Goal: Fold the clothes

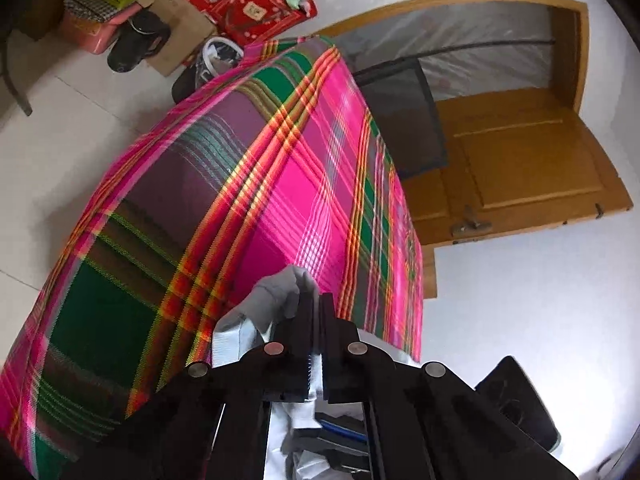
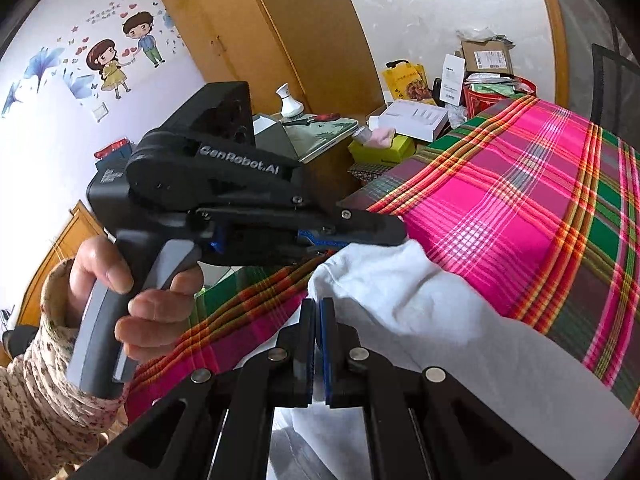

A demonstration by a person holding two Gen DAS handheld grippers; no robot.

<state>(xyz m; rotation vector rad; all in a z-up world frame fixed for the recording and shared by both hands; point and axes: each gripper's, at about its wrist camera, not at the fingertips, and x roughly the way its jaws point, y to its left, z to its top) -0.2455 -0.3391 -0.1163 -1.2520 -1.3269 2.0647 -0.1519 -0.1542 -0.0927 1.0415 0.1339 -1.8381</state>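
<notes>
White cotton is what you are working: the white garment (image 2: 420, 312) lies on the plaid cloth (image 2: 520, 208) that covers the work surface, its pale bulk running from the centre of the right wrist view out toward four o'clock. Your left gripper (image 2: 384, 236) comes in from nine o'clock in that view, its jaws pressed together on a bunched corner of the fabric; in the left wrist view the same pinch (image 1: 318, 304) shows grey-white cloth gathered just at eleven o'clock of the fingertips. Your right gripper (image 2: 318, 312) is also pressed together, on the garment's near edge at six o'clock, with fabric visible behind its jaws.

You look to be at the gripping step of a fold, both edges pinched and nothing carried over yet. Next, I judge, you need to lift both pinches together, keep the edge taut between them, and carry it across toward two o'clock without dragging the plaid cloth along.
</notes>
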